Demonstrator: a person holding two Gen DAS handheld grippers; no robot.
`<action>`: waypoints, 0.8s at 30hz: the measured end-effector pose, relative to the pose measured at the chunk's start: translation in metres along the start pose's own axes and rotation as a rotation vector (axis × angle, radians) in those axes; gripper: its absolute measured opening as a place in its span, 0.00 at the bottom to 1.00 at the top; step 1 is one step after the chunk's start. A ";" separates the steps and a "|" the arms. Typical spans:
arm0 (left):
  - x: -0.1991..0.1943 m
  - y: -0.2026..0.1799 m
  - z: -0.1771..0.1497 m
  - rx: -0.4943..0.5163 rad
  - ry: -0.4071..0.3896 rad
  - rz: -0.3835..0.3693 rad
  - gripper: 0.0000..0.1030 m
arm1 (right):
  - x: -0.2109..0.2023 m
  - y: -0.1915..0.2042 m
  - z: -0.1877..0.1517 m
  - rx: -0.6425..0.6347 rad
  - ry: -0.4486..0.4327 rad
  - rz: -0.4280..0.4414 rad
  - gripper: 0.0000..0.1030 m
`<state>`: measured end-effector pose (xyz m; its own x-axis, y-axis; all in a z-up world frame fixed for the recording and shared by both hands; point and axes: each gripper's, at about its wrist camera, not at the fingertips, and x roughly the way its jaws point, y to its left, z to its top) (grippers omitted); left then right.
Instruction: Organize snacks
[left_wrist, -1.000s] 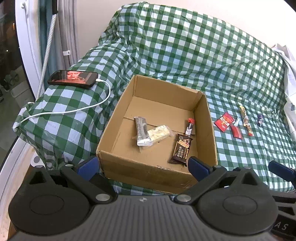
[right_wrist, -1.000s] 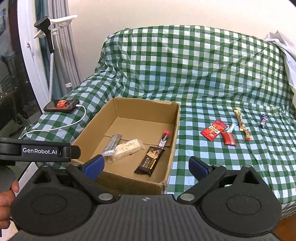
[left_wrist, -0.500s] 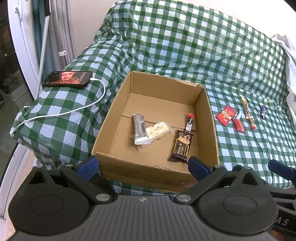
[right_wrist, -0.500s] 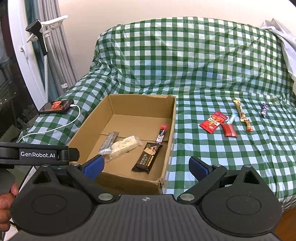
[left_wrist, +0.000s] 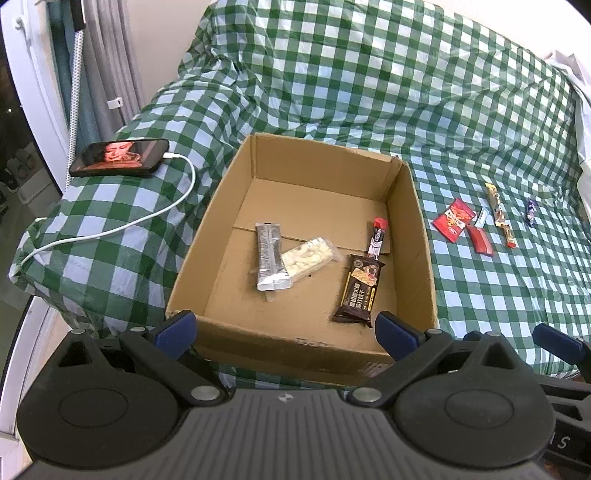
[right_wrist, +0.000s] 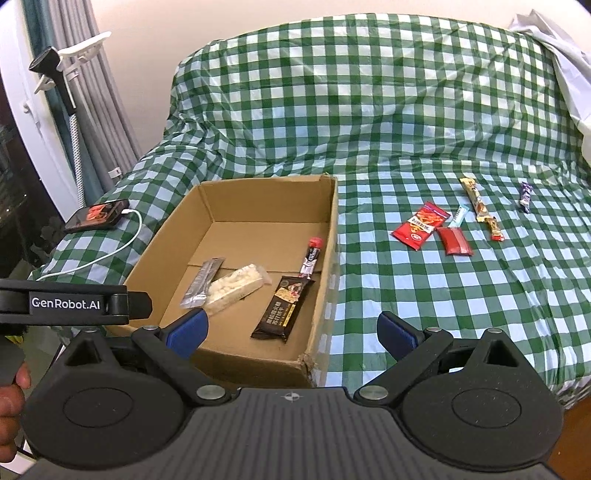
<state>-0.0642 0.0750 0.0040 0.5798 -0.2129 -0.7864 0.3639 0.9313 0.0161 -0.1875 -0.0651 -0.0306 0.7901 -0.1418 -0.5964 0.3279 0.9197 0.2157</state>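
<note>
Phone (left_wrist: 119, 163) lies at nine o'clock on the checked cloth (left_wrist: 369, 92), screen lit, with a white cable (left_wrist: 140, 219) plugged into its right end and trailing toward the near left edge. Right of it sits the open box (left_wrist: 415, 229), the task's container, in the middle of the left wrist view. Inside, from left to right: a silver bar (left_wrist: 270, 256) lying lengthwise, a clear pack of pale pieces (left_wrist: 308, 258) touching and partly overlapping its right side, a dark brown bar (left_wrist: 360, 288) toward five o'clock on the floor of the box, and a slim red-topped stick (left_wrist: 377, 236) just beyond it, near the right wall.

Outside the box, at three o'clock on the cloth, the loose snacks lie in a small cluster: a red packet (left_wrist: 453, 219), a smaller dark red sachet (left_wrist: 481, 240) just beside it, a small pale wrapper (left_wrist: 481, 217) between them and a long yellow-brown bar (left_wrist: 499, 214), then a purple candy (left_wrist: 531, 211) a little apart on the right.

Left gripper (left_wrist: 283, 328) hangs at six o'clock over the near wall of the box, jaws spread wide with nothing between them. Right gripper (right_wrist: 291, 330) hovers at the box's near right corner, likewise spread and holding nothing; its view shows the box (right_wrist: 332, 236) at ten o'clock and the loose snacks at two.
</note>
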 end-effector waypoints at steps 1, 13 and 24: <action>0.001 -0.002 0.002 0.000 0.001 -0.001 1.00 | 0.001 -0.002 0.001 0.005 0.000 -0.002 0.95; 0.022 -0.060 0.036 0.072 0.020 -0.041 1.00 | 0.009 -0.065 0.018 0.101 -0.031 -0.075 0.96; 0.083 -0.163 0.087 0.198 0.084 -0.119 1.00 | 0.032 -0.167 0.031 0.210 -0.046 -0.227 0.96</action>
<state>-0.0121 -0.1198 -0.0103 0.4649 -0.2843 -0.8384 0.5666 0.8233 0.0350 -0.2010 -0.2347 -0.0617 0.7053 -0.3558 -0.6132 0.5950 0.7674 0.2390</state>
